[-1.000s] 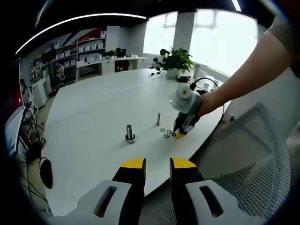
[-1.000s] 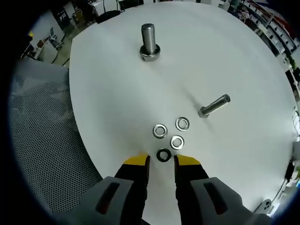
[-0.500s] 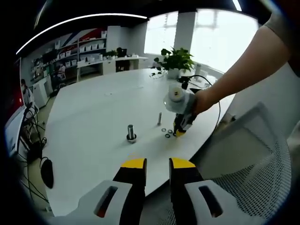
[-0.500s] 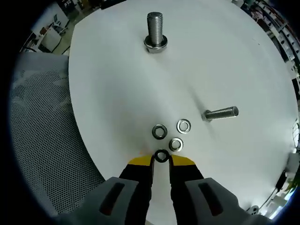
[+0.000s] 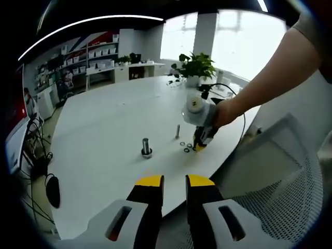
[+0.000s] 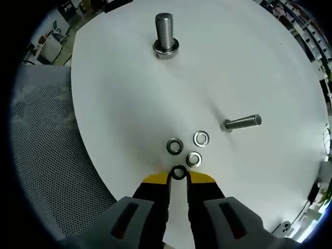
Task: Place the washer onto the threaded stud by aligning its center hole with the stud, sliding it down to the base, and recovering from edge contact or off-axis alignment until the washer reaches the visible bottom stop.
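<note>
Dark washer (image 6: 179,172) flat on table; threaded stud (image 6: 165,35) upright, well apart

In my right gripper view, my right claw (image 6: 178,178) is low on the bench (image 6: 119,93), near its edge, with one washer (image 6: 179,172) between its tips; three more washers (image 6: 192,148) lie just past it, close together; a bolt (image 6: 242,122) is a bit further and to the right of them, and I can't tell if it lies flat or stands; the threaded stud (image 6: 165,35) stands upright far ahead, well apart from the rest; a mesh chair (image 6: 41,155) is off the bench edge to the left; in my left gripper view, my left claw (image 5: 174,181) is held back from the bench, well apart from the stud, and a plant (image 5: 195,66) sits at the far side.
</note>
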Action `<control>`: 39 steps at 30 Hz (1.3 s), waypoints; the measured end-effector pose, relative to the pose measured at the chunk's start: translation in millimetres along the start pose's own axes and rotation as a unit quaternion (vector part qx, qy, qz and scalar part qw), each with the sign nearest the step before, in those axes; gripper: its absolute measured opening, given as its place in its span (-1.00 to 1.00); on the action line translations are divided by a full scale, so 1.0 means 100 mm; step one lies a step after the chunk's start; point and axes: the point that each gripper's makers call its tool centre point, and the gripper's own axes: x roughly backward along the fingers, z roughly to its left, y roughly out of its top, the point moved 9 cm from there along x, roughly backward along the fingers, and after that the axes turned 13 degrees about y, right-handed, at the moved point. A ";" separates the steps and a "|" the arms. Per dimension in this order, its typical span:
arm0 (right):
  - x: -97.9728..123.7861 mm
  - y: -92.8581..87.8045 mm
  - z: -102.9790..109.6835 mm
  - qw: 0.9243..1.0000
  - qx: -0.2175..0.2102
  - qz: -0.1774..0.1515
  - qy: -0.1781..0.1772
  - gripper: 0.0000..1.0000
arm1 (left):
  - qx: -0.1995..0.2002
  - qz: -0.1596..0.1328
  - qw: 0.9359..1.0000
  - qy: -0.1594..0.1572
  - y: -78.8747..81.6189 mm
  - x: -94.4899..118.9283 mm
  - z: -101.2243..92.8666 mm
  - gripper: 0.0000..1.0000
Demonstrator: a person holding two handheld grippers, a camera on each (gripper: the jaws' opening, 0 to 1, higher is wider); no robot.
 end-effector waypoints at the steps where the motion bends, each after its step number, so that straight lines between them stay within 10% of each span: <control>1: 0.00 0.00 0.00 1.000 -0.004 -0.001 -0.001 -0.73 | 0.001 0.000 1.000 0.000 0.00 0.00 0.00 -0.71; 8: 0.00 -0.02 -0.03 0.998 -0.017 -0.022 -0.048 -0.95 | 0.003 0.002 1.000 0.005 -0.01 0.00 0.01 -0.71; 31: 0.00 -0.12 0.02 0.997 0.002 -0.074 0.005 -0.94 | 0.002 0.009 1.000 0.011 -0.02 -0.01 0.01 -0.71; 39: 0.00 -0.09 0.08 0.998 0.008 -0.055 0.038 -0.63 | 0.002 0.007 1.000 0.011 -0.02 -0.01 0.02 -0.71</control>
